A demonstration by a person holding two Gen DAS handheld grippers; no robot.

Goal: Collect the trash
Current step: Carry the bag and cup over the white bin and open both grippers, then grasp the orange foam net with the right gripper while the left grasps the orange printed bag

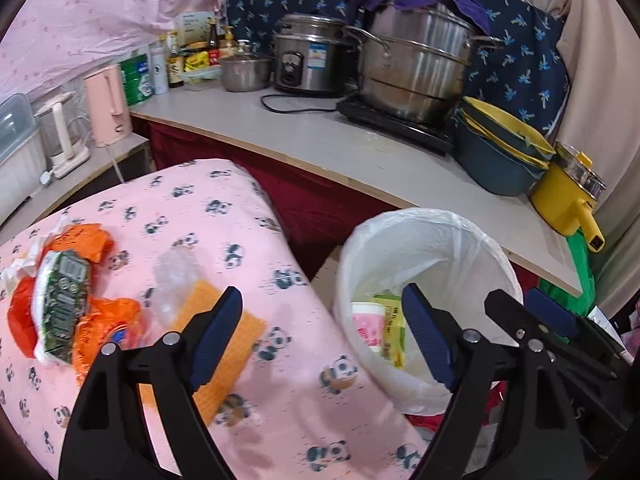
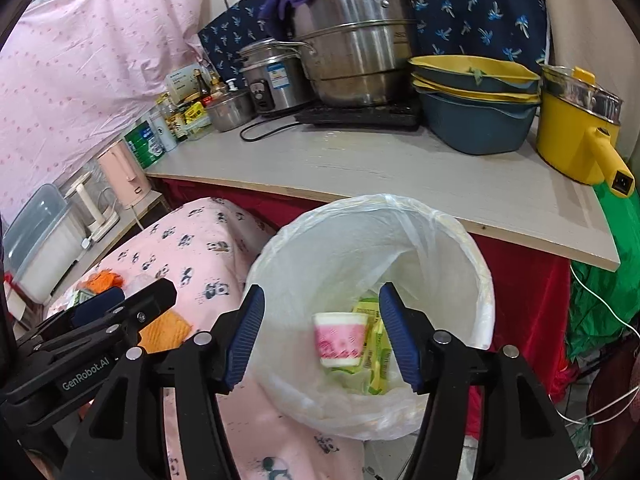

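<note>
Panda-print bedding (image 1: 280, 400) slopes toward the lined bin (image 2: 476, 280), so both empty, wide-open claws, left claw (image 1: 320, 332) and right claw (image 2: 322, 336), risk nudging the orange wrapper (image 1: 100, 320) floorward.

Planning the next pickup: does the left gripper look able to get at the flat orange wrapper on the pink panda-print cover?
Probably yes. The left gripper is open and empty, and the flat orange wrapper lies uncovered just ahead of its left finger on the pink panda-print cover, nothing between them.
</note>
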